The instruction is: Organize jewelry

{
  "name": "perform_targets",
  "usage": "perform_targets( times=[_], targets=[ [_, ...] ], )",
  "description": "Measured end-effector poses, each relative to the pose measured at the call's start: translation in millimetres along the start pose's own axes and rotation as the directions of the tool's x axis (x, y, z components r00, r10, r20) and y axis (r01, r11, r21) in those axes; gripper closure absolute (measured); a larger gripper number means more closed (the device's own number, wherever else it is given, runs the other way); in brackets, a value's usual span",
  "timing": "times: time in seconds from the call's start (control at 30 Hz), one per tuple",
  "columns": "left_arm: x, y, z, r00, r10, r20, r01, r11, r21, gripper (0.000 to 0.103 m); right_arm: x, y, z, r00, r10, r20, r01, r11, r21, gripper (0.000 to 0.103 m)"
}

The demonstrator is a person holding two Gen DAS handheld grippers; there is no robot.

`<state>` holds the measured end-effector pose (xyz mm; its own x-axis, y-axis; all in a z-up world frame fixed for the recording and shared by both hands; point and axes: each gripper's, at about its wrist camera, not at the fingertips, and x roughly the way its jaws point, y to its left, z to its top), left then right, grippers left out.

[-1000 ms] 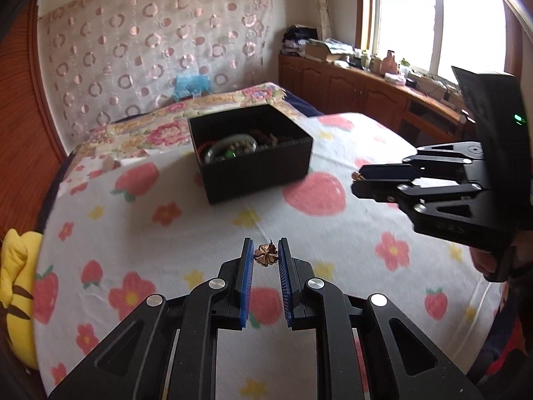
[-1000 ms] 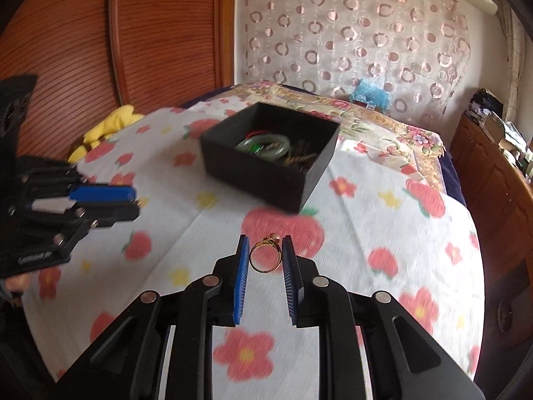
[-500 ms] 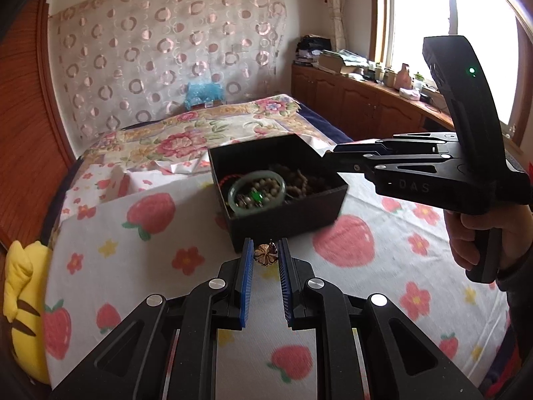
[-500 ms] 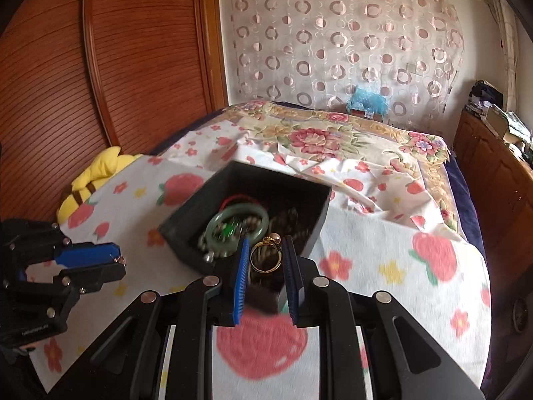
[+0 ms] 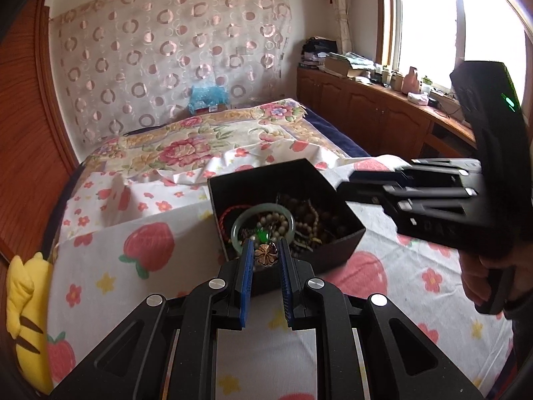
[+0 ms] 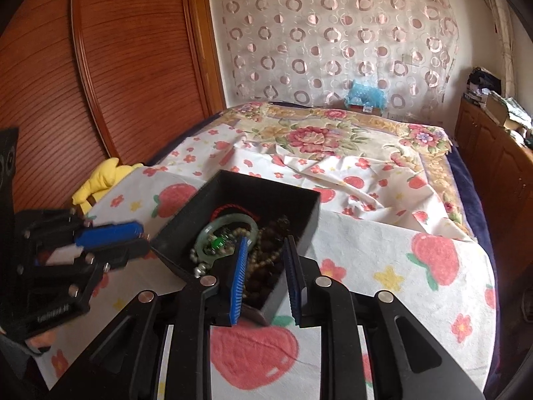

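Bedroom. Bed point(image 5: 200, 146) covered with a floral quilt and a strawberry-print sheet point(image 6: 383, 266). Sheer curtain point(image 6: 333, 43) with a ring pattern hangs on the rear wall. Reddish wood panelling point(image 6: 100, 66) on one side. Low wooden cabinets point(image 5: 366, 113), cluttered on top, stand beneath a bright window point(image 5: 433, 23). Daylight throughout.

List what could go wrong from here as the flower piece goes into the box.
1. The flower charm sits at the very fingertips of the left gripper, near the black box's front wall; released now, it may land on the sheet.
2. The right gripper, open over the box, crowds the drop and could collide.
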<state>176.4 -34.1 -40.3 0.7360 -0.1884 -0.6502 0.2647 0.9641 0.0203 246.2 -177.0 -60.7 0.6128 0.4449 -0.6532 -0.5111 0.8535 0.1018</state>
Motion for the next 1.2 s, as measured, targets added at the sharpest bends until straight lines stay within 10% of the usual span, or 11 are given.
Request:
perform_targets(
  times=[0.4,0.83,1.2],
  targets=[
    [28.1,-6.7,26.7,1.0,0.023,0.004,-0.023,1.0,-0.019,0.087,-28.1,-15.9,-26.9,0.999,-0.047,0.023,0.047,0.999,0.009,0.078],
    [-4.4,-1.5,-0.7,0.997,0.067,0.034,-0.065,0.997,-0.044,0.017,-49.4,3.0,-41.5,0.993,-0.088,0.085,0.084,0.995,0.046,0.078],
    [-71.7,1.7,-18.0,0.987,0.108,0.119,-0.094,0.989,-0.117,0.008,-89.1,33.1,-44.3,0.972,-0.137,0.189,0.125,0.989,0.074,0.034]
  ],
)
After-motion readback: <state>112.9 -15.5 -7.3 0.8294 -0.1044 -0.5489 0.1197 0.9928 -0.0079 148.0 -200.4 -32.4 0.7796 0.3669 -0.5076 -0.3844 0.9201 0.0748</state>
